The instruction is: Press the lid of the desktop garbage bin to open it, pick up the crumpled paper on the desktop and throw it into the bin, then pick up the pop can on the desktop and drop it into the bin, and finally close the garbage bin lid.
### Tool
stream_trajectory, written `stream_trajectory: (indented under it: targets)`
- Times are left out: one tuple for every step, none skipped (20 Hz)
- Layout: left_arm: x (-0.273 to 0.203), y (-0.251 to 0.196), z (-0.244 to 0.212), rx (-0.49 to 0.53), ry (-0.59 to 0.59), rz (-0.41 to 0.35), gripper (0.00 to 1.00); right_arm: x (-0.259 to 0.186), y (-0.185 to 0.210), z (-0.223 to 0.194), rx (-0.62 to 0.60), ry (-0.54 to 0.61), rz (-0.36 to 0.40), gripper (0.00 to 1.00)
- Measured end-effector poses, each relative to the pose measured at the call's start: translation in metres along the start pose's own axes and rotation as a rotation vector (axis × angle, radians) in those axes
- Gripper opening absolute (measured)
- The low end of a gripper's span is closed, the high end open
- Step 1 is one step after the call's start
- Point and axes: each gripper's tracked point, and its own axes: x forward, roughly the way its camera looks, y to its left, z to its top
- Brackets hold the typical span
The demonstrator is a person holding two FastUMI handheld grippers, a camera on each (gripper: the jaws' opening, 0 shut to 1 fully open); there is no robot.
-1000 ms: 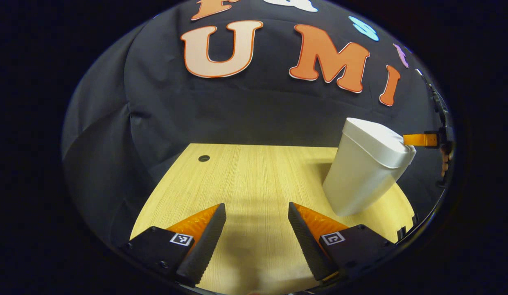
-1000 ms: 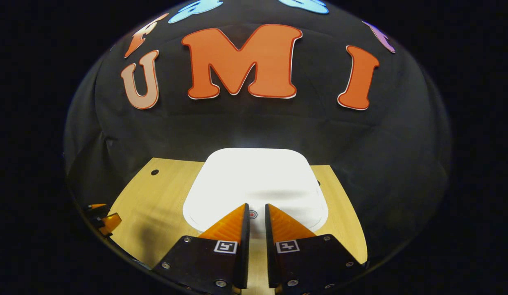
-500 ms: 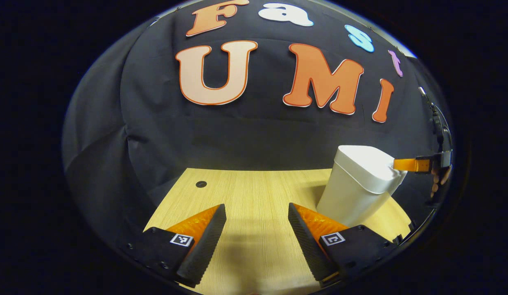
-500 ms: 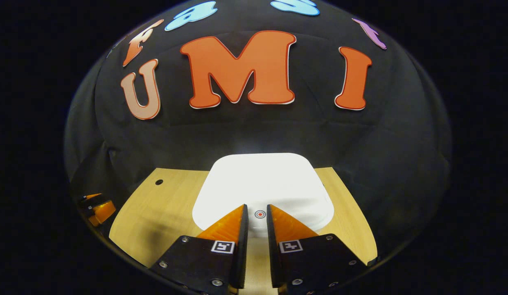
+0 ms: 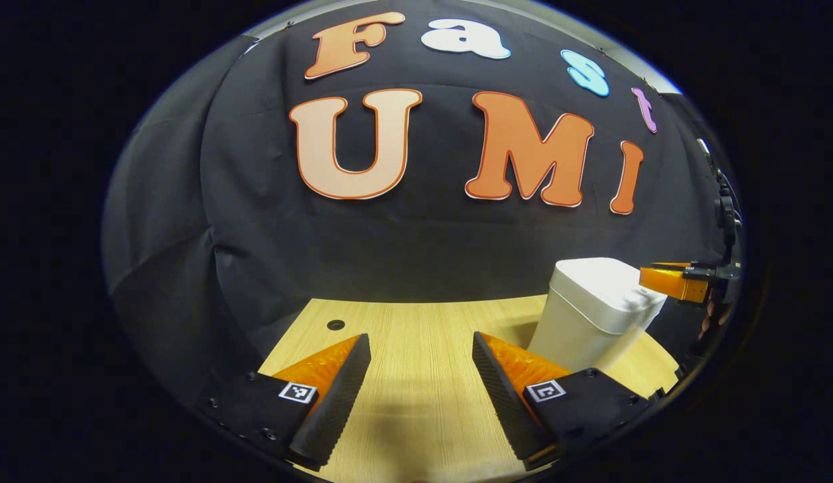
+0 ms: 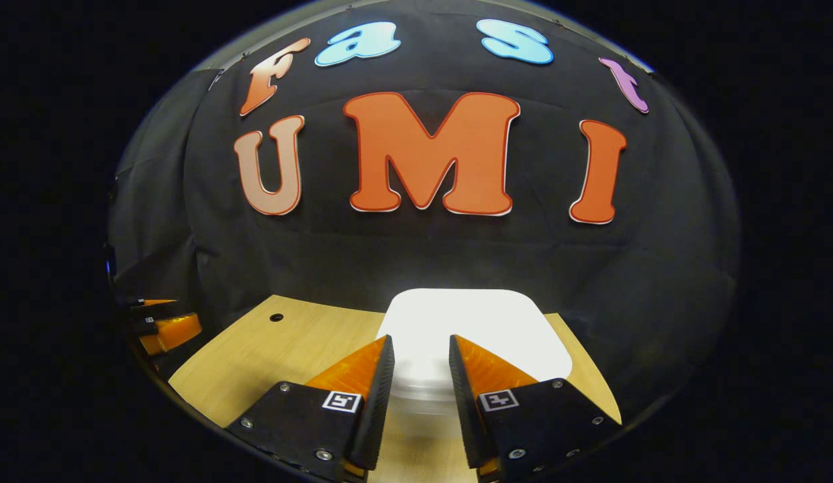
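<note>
On table (image 5: 416, 335), white bin (image 5: 594, 315) upright, lid down; right gripper (image 6: 416, 355) empty, fingers slightly apart just before lid; left gripper (image 5: 421, 362) wide apart, empty, aside

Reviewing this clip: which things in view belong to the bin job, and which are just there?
Belongs to the job:
bin, lid down
right gripper, just above the lid's near edge
left gripper, over bare table

Just there:
table
hole in the tabletop
</note>
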Motion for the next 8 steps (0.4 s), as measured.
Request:
stream_trajectory:
  targets:
    - [0.0,0.001,0.004,0.007,-0.015,0.005,0.98,-0.001,0.004,0.002,0.005,-0.016,0.007,0.51]
    - [0.0,0.001,0.009,0.012,-0.033,0.01,0.98,-0.001,0.007,0.002,0.006,-0.028,0.009,0.52]
    - [0.0,0.002,0.011,0.017,-0.044,0.011,0.98,-0.001,0.008,-0.001,0.0,-0.027,0.002,0.57]
    - [0.002,0.0,0.011,0.017,-0.044,0.013,0.98,-0.001,0.01,-0.006,-0.005,-0.02,0.002,0.59]
    - [0.001,0.0,0.01,0.014,-0.041,0.013,0.98,-0.002,0.014,-0.009,-0.006,-0.017,0.009,0.61]
    - [0.001,-0.001,0.01,0.007,-0.041,0.01,0.98,-0.002,0.019,-0.01,-0.005,-0.017,0.019,0.62]
    - [-0.001,-0.002,0.01,0.001,-0.042,0.01,0.97,-0.004,0.024,-0.011,-0.003,-0.02,0.03,0.65]
    - [-0.001,-0.002,0.01,-0.004,-0.044,0.011,0.97,-0.005,0.027,-0.012,0.0,-0.026,0.037,0.67]
